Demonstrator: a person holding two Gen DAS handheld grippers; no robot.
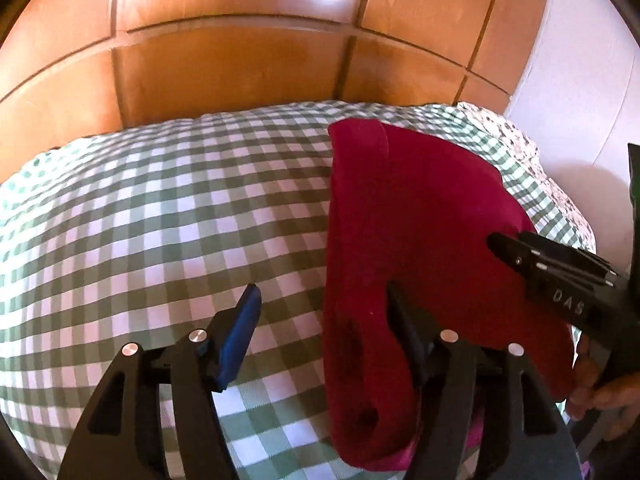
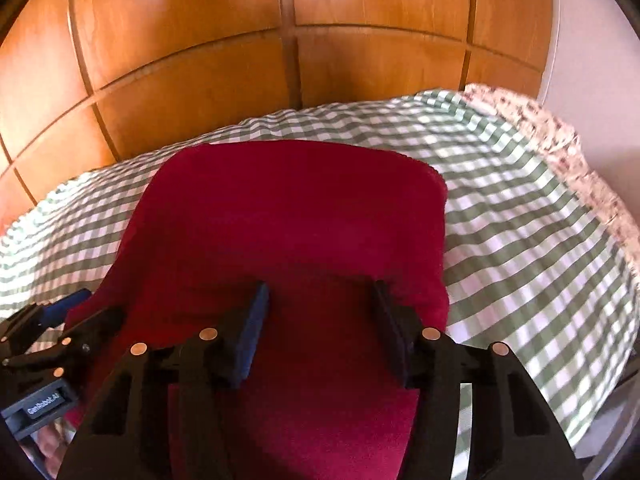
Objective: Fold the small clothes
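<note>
A folded dark red garment (image 1: 404, 240) lies on a green and white checked bedspread (image 1: 160, 220). My left gripper (image 1: 320, 308) is open at the garment's left edge, its right finger (image 1: 404, 328) over the red cloth and its left finger (image 1: 244, 324) over the bedspread. In the right wrist view my right gripper (image 2: 320, 308) is open and empty just above the near part of the garment (image 2: 296, 216). The right gripper also shows in the left wrist view (image 1: 560, 276) at the garment's right side. The left gripper shows in the right wrist view (image 2: 60, 328) at the garment's left edge.
A wooden panelled headboard (image 1: 224, 68) rises behind the bed. A floral cloth edge (image 2: 560, 148) runs along the bed's right side, with a white wall (image 1: 580, 80) beyond it. A hand (image 1: 604, 396) holds the right gripper.
</note>
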